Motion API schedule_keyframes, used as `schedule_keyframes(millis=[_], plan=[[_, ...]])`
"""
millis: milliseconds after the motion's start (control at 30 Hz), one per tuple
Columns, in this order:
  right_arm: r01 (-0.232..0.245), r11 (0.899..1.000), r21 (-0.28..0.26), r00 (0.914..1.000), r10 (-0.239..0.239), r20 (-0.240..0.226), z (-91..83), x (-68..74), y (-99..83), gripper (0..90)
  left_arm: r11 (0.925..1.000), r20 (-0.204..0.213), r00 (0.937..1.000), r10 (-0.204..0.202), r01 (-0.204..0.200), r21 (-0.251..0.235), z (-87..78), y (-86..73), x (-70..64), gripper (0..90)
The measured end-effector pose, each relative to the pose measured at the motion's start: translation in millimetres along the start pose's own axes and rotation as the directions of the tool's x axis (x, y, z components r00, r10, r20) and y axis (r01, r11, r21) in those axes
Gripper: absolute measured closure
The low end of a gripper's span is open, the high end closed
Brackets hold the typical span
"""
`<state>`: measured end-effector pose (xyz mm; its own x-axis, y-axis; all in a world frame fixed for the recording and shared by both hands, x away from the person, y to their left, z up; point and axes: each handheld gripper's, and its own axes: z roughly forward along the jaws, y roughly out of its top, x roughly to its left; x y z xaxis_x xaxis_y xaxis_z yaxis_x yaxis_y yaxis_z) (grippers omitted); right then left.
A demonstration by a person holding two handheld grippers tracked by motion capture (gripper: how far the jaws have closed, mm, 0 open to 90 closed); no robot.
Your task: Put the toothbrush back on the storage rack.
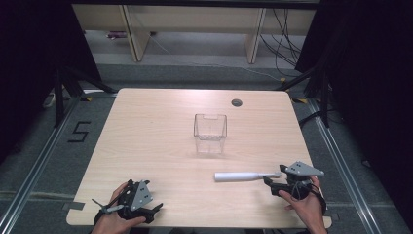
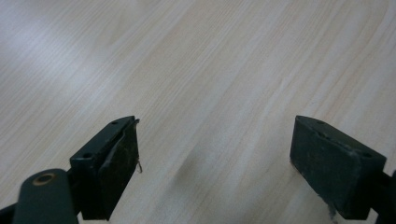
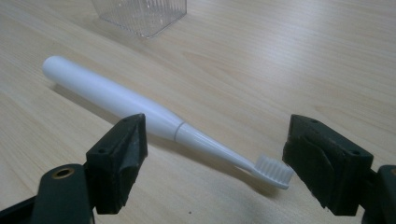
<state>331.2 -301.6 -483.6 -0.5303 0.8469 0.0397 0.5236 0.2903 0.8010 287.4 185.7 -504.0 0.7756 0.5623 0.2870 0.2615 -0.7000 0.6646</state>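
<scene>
The table (image 1: 160, 126), pale wood grain with rounded corners and a small cable hole (image 1: 236, 102) near its far edge, takes up most of the high view; around it lies grey floor with a taped number five (image 1: 79, 131), black curtains at either side, wooden furniture legs and loose cables at the back. Near the middle of the table stands a clear plastic box (image 1: 210, 132), upright and open at the top. Closer to the person and to the right lies a white toothbrush (image 1: 246, 176), flat on the wood, thick handle pointing left and bristles pointing right, well apart from the box. The right gripper (image 3: 212, 154) is released, its jaws spread wide to either side of the brush's thin neck and head without touching it. The left gripper (image 2: 212, 154) rests at the near left corner, jaws likewise spread over bare wood, grasping nothing. The likely trouble from here is the grip itself: the neck is slim, round and smooth, so jaws closing near the head could let the brush roll or pivot, with the heavy handle drooping once lifted. Closing on the bristles would hold worse still. A tilted brush could then strike the box's rim and tip the light box over.
</scene>
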Motion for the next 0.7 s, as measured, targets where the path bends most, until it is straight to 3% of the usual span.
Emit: schedule_keyframes(millis=[67,100,200,233,333,367,467,567,600,633,667,700], plan=[[-0.013,1.000,0.003,0.9999,0.013,0.002,0.1,1.3,0.3,22.2,1.0000,0.001,1.0000,0.000,0.000,0.003,-0.2,0.0,0.1,15.0],[0.027,1.000,-0.010,0.9995,-0.027,0.014,0.6,-1.4,1.0,22.2,1.0000,-0.001,1.0000,-0.002,0.002,0.002,0.3,-0.1,-0.2,15.0],[0.022,1.000,-0.004,0.9997,-0.022,-0.006,2.4,-0.3,1.8,21.6,1.0000,0.000,1.0000,0.000,0.000,-0.001,0.6,0.1,-0.1,15.0],[0.010,1.000,-0.004,0.9999,-0.010,0.012,2.6,1.2,2.1,21.2,1.0000,0.001,1.0000,0.000,0.000,0.002,0.5,0.2,0.0,15.0],[0.034,0.999,0.000,0.9994,-0.034,0.004,4.4,2.3,4.6,19.7,1.0000,0.002,1.0000,-0.002,0.002,0.003,0.9,-0.3,0.0,15.0],[0.009,1.000,0.009,0.9999,-0.009,0.010,4.1,4.9,5.3,19.3,1.0000,0.000,1.0000,-0.004,0.004,0.003,1.3,-0.5,0.1,15.0],[0.066,0.998,-0.012,0.9976,-0.066,0.020,8.9,5.4,10.7,16.7,1.0000,-0.008,1.0000,-0.005,0.005,0.001,0.9,-0.3,-0.1,15.0],[0.066,0.998,-0.007,0.9978,-0.066,0.012,10.4,8.1,13.4,16.7,1.0000,-0.002,1.0000,-0.002,0.002,0.000,0.8,0.2,-0.1,15.0],[0.037,0.999,-0.001,0.9993,-0.037,-0.003,10.6,13.1,15.4,16.7,1.0000,-0.011,0.9999,-0.001,0.001,-0.002,1.2,0.1,-0.6,15.0],[0.075,0.997,-0.019,0.9971,-0.075,-0.007,12.6,12.4,16.9,16.7,1.0000,-0.010,1.0000,0.002,-0.002,0.003,1.1,-0.1,-0.5,15.0],[0.075,0.997,-0.019,0.9971,-0.075,-0.007,12.6,12.4,16.9,16.9,1.0000,-0.009,1.0000,0.000,0.000,0.003,1.3,-0.3,-0.6,15.0],[0.043,0.999,-0.002,0.9990,-0.043,-0.008,12.9,17.8,19.1,19.9,1.0000,-0.010,0.9999,-0.002,0.002,0.003,1.5,-0.3,-0.6,15.0]])
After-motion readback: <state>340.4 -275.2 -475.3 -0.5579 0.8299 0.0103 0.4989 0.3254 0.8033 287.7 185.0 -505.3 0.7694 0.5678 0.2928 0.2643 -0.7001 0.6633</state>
